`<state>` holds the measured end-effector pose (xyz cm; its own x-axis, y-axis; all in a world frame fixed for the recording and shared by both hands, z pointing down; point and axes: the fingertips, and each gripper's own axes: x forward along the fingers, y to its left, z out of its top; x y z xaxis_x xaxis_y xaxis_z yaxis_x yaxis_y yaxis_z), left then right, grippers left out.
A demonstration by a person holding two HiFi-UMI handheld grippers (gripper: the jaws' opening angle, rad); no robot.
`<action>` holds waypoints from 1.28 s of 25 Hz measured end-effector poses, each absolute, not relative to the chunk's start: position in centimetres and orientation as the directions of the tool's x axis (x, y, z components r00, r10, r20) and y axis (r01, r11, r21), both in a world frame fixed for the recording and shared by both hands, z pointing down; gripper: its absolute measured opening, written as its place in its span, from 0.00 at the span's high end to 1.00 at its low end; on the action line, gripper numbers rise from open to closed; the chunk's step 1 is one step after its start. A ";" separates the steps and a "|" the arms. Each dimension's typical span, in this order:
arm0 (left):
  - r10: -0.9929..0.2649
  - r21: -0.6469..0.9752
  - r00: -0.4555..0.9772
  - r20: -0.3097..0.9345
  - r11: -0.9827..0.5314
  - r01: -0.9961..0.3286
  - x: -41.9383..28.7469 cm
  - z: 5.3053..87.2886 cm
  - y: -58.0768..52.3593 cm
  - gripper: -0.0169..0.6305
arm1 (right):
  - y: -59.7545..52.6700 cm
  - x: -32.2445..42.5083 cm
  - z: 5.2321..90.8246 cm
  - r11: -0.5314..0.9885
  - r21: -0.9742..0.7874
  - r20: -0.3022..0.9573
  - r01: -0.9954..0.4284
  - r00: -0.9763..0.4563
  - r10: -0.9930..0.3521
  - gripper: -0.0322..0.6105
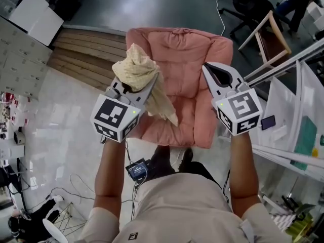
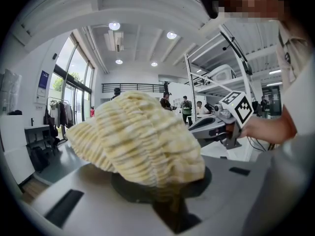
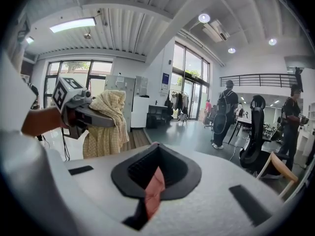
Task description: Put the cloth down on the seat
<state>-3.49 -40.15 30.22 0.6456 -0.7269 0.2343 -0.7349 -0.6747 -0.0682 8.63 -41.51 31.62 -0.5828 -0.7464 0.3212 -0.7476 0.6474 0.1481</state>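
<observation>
A crumpled pale yellow cloth (image 1: pixel 135 70) hangs from my left gripper (image 1: pixel 143 87), which is shut on it above the left armrest of a pink armchair (image 1: pixel 187 59). One tail of the cloth droops toward the seat (image 1: pixel 190 103). In the left gripper view the cloth (image 2: pixel 142 141) bunches over the jaws and hides them. My right gripper (image 1: pixel 210 70) hovers over the right armrest, shut and holding nothing. Its own view shows the jaws of the right gripper (image 3: pixel 156 156) meeting, with a sliver of pink showing below, and the cloth (image 3: pixel 106 117) to the left.
A wooden platform (image 1: pixel 86 54) lies left of the armchair, with a white cabinet (image 1: pixel 35 11) beyond it. A wooden chair frame (image 1: pixel 273 34) and a metal rack (image 1: pixel 293 110) stand at the right. Cables trail on the floor (image 1: pixel 66 186). People stand far off (image 3: pixel 226 112).
</observation>
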 end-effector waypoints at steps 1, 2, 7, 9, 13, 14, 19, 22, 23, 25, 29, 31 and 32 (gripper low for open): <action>-0.725 -0.064 0.648 0.235 -0.676 -0.734 -3.8 30.6 -40.6 0.86 | -41.9 8.4 32.0 0.646 0.146 0.328 -0.749 -0.580 -0.746 0.96; -0.721 -0.060 0.651 0.235 -0.680 -0.731 -4.2 31.0 -41.0 0.86 | -42.2 8.2 32.4 0.646 0.143 0.335 -0.750 -0.577 -0.745 0.96; -0.719 -0.026 0.647 0.252 -0.674 -0.738 -5.9 32.6 -43.2 0.87 | -43.7 7.0 34.4 0.643 0.126 0.375 -0.755 -0.564 -0.736 0.96; -0.720 -0.020 0.643 0.260 -0.670 -0.742 -6.6 33.2 -43.8 0.87 | -43.9 6.6 35.1 0.641 0.123 0.388 -0.757 -0.558 -0.733 0.96; -0.715 -0.013 0.646 0.266 -0.673 -0.739 -7.8 35.2 -44.8 0.87 | -44.3 6.0 36.5 0.639 0.117 0.413 -0.760 -0.548 -0.727 0.96; -0.711 -0.004 0.647 0.274 -0.674 -0.739 -7.9 35.7 -45.0 0.87 | -44.5 5.8 36.9 0.639 0.114 0.418 -0.760 -0.547 -0.725 0.96; -0.706 0.036 0.636 0.311 -0.660 -0.750 -8.8 38.5 -46.7 0.86 | -45.6 5.3 39.3 0.637 0.098 0.447 -0.764 -0.538 -0.714 0.96; -0.700 0.053 0.633 0.331 -0.656 -0.753 -9.3 40.3 -47.4 0.86 | -46.0 5.0 40.8 0.634 0.087 0.464 -0.769 -0.532 -0.709 0.96; -0.699 0.056 0.632 0.334 -0.655 -0.754 -9.5 40.8 -47.8 0.86 | -46.3 4.9 41.2 0.633 0.084 0.466 -0.770 -0.531 -0.708 0.96; -0.697 0.063 0.630 0.343 -0.652 -0.756 -9.9 41.9 -48.4 0.87 | -46.7 4.6 42.1 0.631 0.077 0.473 -0.772 -0.529 -0.704 0.96; -0.697 0.083 0.624 0.353 -0.641 -0.763 -10.7 44.1 -49.7 0.87 | -47.4 4.1 44.0 0.634 0.068 0.494 -0.770 -0.526 -0.692 0.96; -0.693 0.092 0.626 0.357 -0.641 -0.762 -11.2 45.4 -50.3 0.86 | -47.7 3.9 44.9 0.635 0.067 0.504 -0.769 -0.523 -0.687 0.96; -0.691 0.096 0.627 0.358 -0.641 -0.761 -11.4 46.0 -50.6 0.86 | -47.8 3.8 45.3 0.635 0.067 0.509 -0.769 -0.521 -0.685 0.96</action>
